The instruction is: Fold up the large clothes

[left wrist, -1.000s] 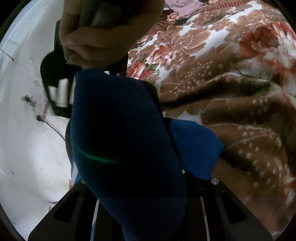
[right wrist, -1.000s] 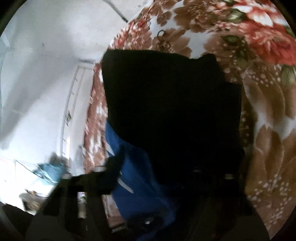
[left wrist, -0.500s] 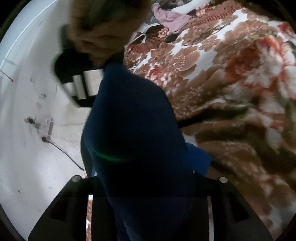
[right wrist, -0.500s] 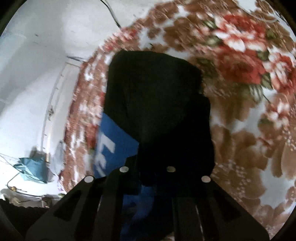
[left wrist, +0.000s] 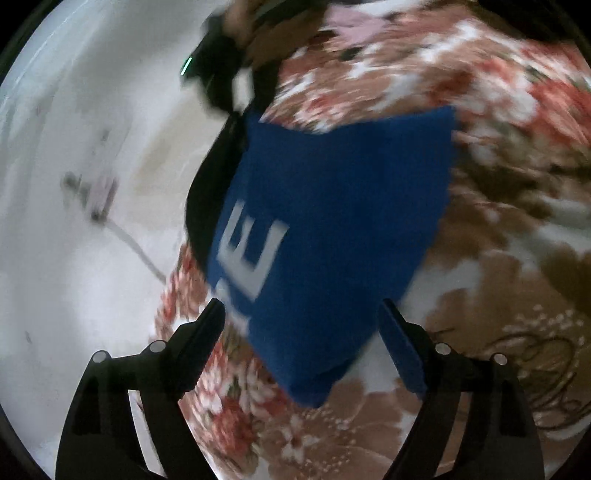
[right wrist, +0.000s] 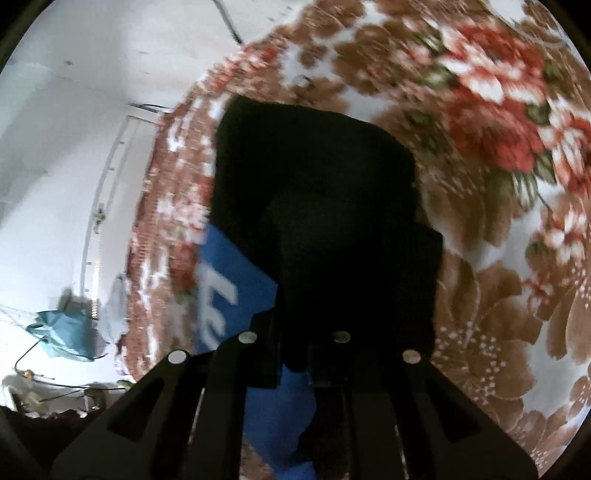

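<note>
The garment (left wrist: 332, 221) is blue and black with a white letter E, folded into a block over the floral blanket (left wrist: 498, 258). My left gripper (left wrist: 303, 314) is open, its two fingers standing apart on either side of the garment's near corner, gripping nothing. In the right wrist view the garment (right wrist: 314, 206) shows mostly black with a blue panel (right wrist: 232, 288) at the left. My right gripper (right wrist: 314, 354) is shut on the garment's near edge. The far end of the garment is held by the other gripper and hand (left wrist: 229, 62), blurred.
The floral blanket (right wrist: 498, 147) covers the bed on the right. A white wall (left wrist: 74, 184) with a socket and cable lies to the left. A pink cloth (left wrist: 354, 26) lies far back. A teal cloth (right wrist: 62, 328) hangs at the left.
My left gripper has opened and let go of the garment, which now shows its white letter and lies lower toward the blanket. The right gripper keeps its hold and has shifted slightly.
</note>
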Motion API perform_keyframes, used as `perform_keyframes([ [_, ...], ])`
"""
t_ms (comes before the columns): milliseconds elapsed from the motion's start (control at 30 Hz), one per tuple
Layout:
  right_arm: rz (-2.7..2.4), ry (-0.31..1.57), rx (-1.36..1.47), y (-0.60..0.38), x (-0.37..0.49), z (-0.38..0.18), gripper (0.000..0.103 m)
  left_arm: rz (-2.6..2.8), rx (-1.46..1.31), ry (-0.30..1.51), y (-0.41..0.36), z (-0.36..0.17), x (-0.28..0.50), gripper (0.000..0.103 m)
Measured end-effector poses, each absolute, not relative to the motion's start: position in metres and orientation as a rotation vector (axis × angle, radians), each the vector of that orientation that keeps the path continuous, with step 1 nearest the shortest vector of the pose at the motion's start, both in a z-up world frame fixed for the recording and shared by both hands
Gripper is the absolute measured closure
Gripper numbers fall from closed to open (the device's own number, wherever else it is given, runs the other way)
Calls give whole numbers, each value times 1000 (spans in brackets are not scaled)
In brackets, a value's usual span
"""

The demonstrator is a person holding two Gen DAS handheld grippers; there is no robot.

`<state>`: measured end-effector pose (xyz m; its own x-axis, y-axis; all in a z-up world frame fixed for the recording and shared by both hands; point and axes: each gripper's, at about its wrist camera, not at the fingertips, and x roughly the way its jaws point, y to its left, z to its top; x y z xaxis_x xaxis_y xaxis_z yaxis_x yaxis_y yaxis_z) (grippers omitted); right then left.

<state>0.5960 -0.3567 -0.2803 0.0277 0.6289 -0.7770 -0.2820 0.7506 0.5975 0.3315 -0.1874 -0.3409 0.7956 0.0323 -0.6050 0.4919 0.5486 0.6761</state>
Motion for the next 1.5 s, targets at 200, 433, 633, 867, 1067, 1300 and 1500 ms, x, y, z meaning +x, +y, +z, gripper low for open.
perform_keyframes([
  [200,694,1518,257,-356,564,-323,86,-153,784,725,-138,-343,400,19],
  [433,674,1536,419,-369,535,-350,38,-186,596,781,-111,-348,412,19],
  [633,590,1520,323,-357,546,-357,86,-312,264,946,-74,-363,438,20],
  [867,516,1514,156,-361,605,-334,92,-370,168,936,-69,-355,455,21],
  [1067,498,1551,22,-349,602,-367,92,-406,36,957,-55,-357,470,21],
  [1300,467,1426,190,-380,580,-342,38,-480,-227,1035,-20,-362,487,18],
  [1500,451,1382,304,-408,544,-332,20,-519,-327,1112,-10,-372,513,13],
])
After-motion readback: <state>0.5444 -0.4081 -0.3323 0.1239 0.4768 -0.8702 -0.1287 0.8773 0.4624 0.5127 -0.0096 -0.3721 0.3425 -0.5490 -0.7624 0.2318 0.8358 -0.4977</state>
